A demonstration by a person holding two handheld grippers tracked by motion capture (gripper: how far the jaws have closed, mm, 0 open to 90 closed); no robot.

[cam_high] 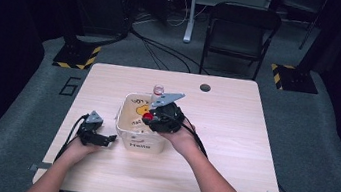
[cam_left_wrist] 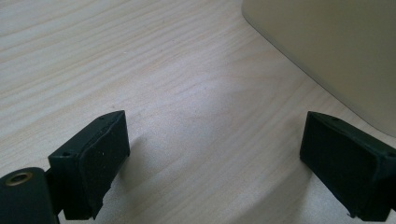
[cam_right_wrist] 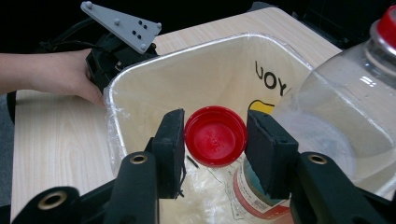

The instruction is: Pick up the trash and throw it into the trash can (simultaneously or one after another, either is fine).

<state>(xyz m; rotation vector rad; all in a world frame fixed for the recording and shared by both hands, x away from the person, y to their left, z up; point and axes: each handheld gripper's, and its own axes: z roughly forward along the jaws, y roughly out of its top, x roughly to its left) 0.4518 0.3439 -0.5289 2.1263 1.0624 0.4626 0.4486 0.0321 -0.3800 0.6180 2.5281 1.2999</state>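
Red cap clamped btwn my right gripper jaws, over the lined bin. 1 clear bottle leans beside it, 1 labelled bottle below. Left gripper jaws apart, resting on table just beside bin.

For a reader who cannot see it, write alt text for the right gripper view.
The right gripper clamps a red bottle cap between its black jaws, above a lined cream bin with bottles inside. At the bin's far rim, a hand holds the left gripper on the wooden table.
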